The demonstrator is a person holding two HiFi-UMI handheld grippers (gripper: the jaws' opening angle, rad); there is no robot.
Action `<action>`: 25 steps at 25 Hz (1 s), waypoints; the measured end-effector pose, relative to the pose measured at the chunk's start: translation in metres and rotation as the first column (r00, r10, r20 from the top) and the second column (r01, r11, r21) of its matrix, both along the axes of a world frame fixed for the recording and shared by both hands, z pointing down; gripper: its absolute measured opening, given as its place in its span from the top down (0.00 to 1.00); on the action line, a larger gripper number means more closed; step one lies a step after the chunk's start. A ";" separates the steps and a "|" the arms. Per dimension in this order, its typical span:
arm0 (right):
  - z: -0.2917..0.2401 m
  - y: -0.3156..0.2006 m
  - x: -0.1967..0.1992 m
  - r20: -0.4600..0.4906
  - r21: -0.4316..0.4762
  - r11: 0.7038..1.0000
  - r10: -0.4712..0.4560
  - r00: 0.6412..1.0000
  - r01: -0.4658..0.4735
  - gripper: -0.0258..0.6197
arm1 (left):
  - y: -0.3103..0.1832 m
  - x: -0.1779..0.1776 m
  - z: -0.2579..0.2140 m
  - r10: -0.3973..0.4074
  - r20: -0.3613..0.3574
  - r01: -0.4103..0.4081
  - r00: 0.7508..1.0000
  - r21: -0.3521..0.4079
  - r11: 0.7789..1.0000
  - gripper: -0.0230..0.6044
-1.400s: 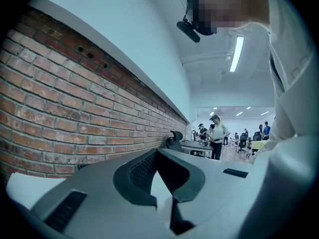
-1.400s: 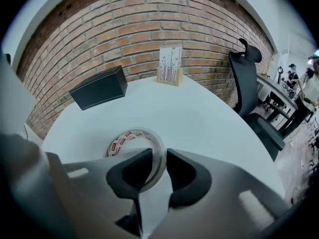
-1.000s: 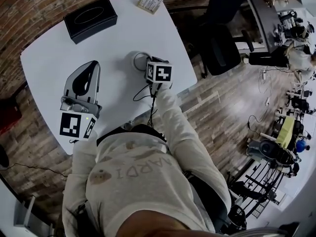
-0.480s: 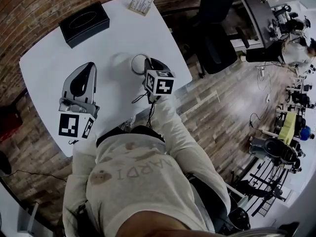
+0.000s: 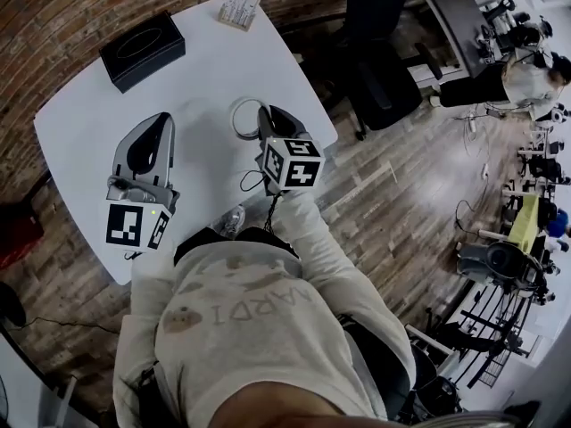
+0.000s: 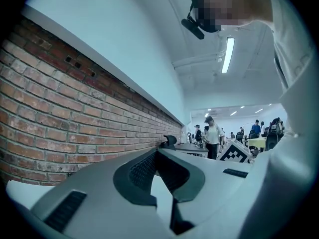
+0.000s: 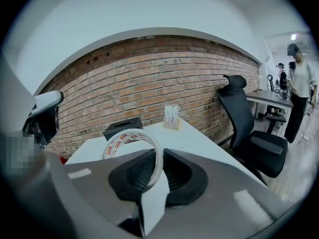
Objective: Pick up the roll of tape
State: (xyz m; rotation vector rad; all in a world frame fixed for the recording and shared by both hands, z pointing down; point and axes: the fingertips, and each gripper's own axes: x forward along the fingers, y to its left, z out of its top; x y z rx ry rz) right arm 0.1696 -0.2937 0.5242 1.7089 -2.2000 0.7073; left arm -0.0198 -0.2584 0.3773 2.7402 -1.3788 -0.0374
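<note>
The roll of clear tape point(image 7: 130, 139), its core printed in red and white, stands upright between my right gripper's point(image 7: 153, 169) pads, which are shut on its rim. In the head view the roll point(image 5: 235, 114) shows as a pale ring just beyond the right gripper point(image 5: 266, 119), held above the white table point(image 5: 89, 105) near its right edge. My left gripper point(image 5: 166, 119) hovers over the table's left half, well apart from the roll. Its jaw tips meet with nothing between them point(image 6: 157, 153).
A black tissue box point(image 5: 141, 47) and a small card holder point(image 5: 239, 7) stand at the table's far side by the brick wall. A black office chair point(image 5: 384, 78) stands off the right edge. People stand at desks further right.
My right gripper has risen and drawn back towards me, lifting the tape roll off the table. The left gripper has shifted only slightly.
</note>
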 end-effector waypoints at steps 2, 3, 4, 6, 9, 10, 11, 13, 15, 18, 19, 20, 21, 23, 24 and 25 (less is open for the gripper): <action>-0.008 0.006 0.004 0.010 0.017 1.000 0.005 1.000 -0.005 0.87 | 0.003 0.005 -0.002 0.007 0.006 -0.007 1.000 0.002 1.000 0.96; -0.012 0.008 0.006 0.011 0.026 1.000 0.007 1.000 -0.007 0.87 | 0.004 0.007 -0.003 0.010 0.009 -0.010 1.000 0.004 1.000 0.96; -0.016 0.011 0.007 0.011 0.036 0.999 0.008 1.000 -0.009 0.87 | 0.006 0.009 -0.004 0.012 0.010 -0.012 1.000 0.005 1.000 0.96; -0.024 0.017 0.010 0.006 0.061 0.998 0.010 1.000 -0.010 0.87 | 0.009 0.013 -0.006 0.017 0.013 -0.018 1.000 0.009 1.000 0.96; -0.037 0.027 0.015 -0.008 0.101 0.995 0.014 1.000 -0.013 0.87 | 0.014 0.019 -0.009 0.024 0.016 -0.024 1.000 0.013 1.000 0.96; -0.042 0.030 0.016 -0.012 0.115 0.993 0.015 1.000 -0.014 0.87 | 0.015 0.021 -0.010 0.025 0.016 -0.026 1.000 0.013 1.000 0.96; -0.047 0.033 0.018 -0.015 0.127 0.992 0.016 1.000 -0.014 0.87 | 0.017 0.023 -0.011 0.028 0.017 -0.028 0.999 0.013 1.000 0.96; -0.057 0.038 0.021 -0.013 0.151 0.988 0.019 1.000 -0.016 0.87 | 0.020 0.027 -0.014 0.034 0.019 -0.034 0.999 0.017 0.999 0.96; -0.067 0.043 0.024 -0.002 0.171 0.985 0.021 1.000 -0.021 0.87 | 0.022 0.032 -0.017 0.040 0.021 -0.041 0.999 0.022 0.999 0.96; -0.081 0.050 0.028 0.023 0.198 0.980 0.023 0.999 -0.027 0.87 | 0.025 0.037 -0.021 0.046 0.024 -0.047 0.999 0.028 0.998 0.96; -0.086 0.051 0.029 0.029 0.208 0.978 0.023 0.999 -0.029 0.87 | 0.026 0.039 -0.023 0.049 0.025 -0.050 0.998 0.030 0.998 0.96; -0.091 0.053 0.030 0.033 0.218 0.975 0.023 0.999 -0.030 0.87 | 0.026 0.040 -0.024 0.052 0.025 -0.053 0.998 0.031 0.998 0.96; -0.096 0.054 0.031 0.034 0.229 0.973 0.023 0.999 -0.031 0.87 | 0.027 0.042 -0.025 0.055 0.026 -0.056 0.998 0.032 0.998 0.96; -0.105 0.057 0.033 0.028 0.252 0.967 0.024 0.999 -0.030 0.87 | 0.028 0.045 -0.027 0.060 0.031 -0.061 0.998 0.033 0.998 0.96; -0.109 0.059 0.033 0.022 0.264 0.964 0.024 0.999 -0.029 0.87 | 0.029 0.046 -0.028 0.062 0.033 -0.063 0.997 0.034 0.997 0.96; -0.113 0.060 0.034 0.015 0.276 0.961 0.024 1.000 -0.027 0.87 | 0.030 0.047 -0.028 0.064 0.035 -0.066 0.997 0.035 0.997 0.96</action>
